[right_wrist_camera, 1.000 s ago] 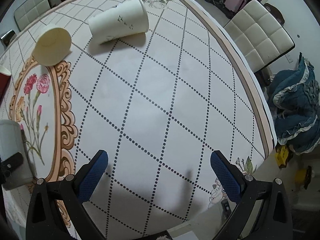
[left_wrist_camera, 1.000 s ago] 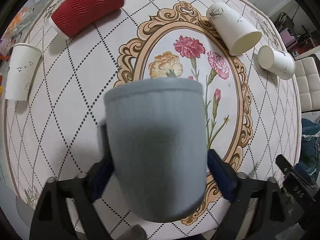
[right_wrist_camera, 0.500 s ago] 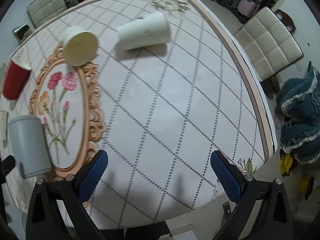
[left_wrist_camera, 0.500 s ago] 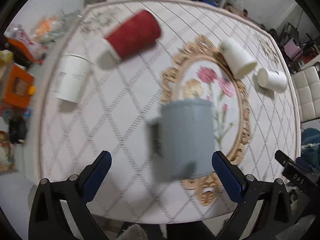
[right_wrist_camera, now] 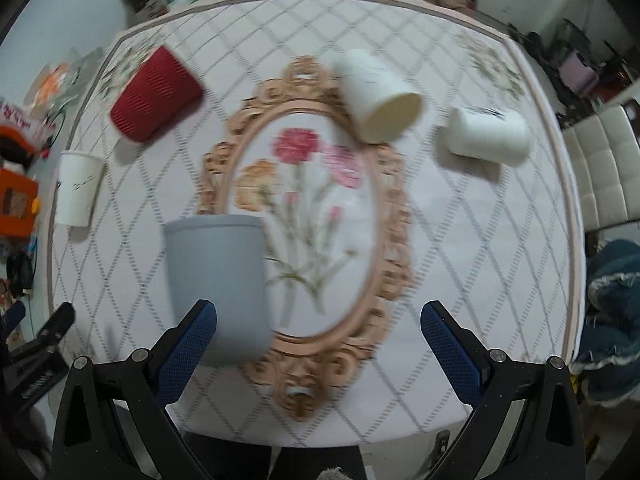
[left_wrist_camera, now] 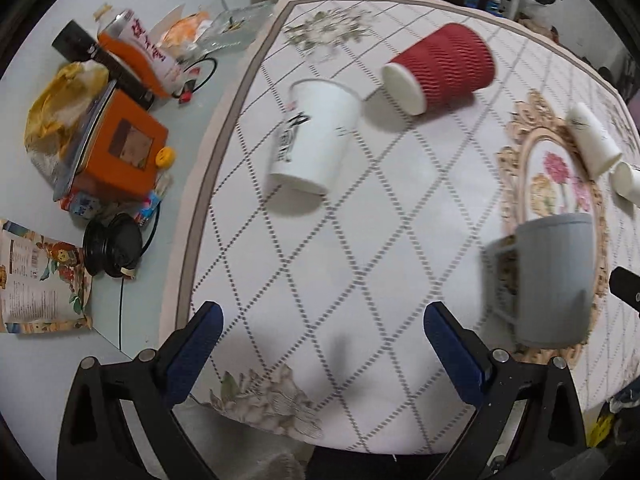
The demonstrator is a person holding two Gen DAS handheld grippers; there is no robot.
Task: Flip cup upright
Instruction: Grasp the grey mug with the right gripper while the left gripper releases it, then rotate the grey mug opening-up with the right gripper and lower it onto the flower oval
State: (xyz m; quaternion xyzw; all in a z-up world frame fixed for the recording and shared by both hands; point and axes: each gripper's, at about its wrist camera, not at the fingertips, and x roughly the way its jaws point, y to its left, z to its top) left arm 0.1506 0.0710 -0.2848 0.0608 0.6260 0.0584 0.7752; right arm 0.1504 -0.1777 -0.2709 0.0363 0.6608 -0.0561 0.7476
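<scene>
The grey mug (right_wrist_camera: 218, 286) stands upright at lower left of the right wrist view on the table (right_wrist_camera: 460, 240), while both the left gripper (left_wrist_camera: 320, 348) and right gripper (right_wrist_camera: 318, 344) are spread and empty; rigid, probably weighty, best pinched across its ribbed sides.

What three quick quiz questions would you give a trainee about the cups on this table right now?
1. True or false: the left gripper is clamped on the grey mug.
2. The ribbed cup lying on its side is: A red, B green, C blue.
3. How many paper cups lie on their sides on the table?

Key: 1 false, its jaws are open and empty. 2 A. 3 four: the ribbed cup, the cream cup and two white cups.
</scene>
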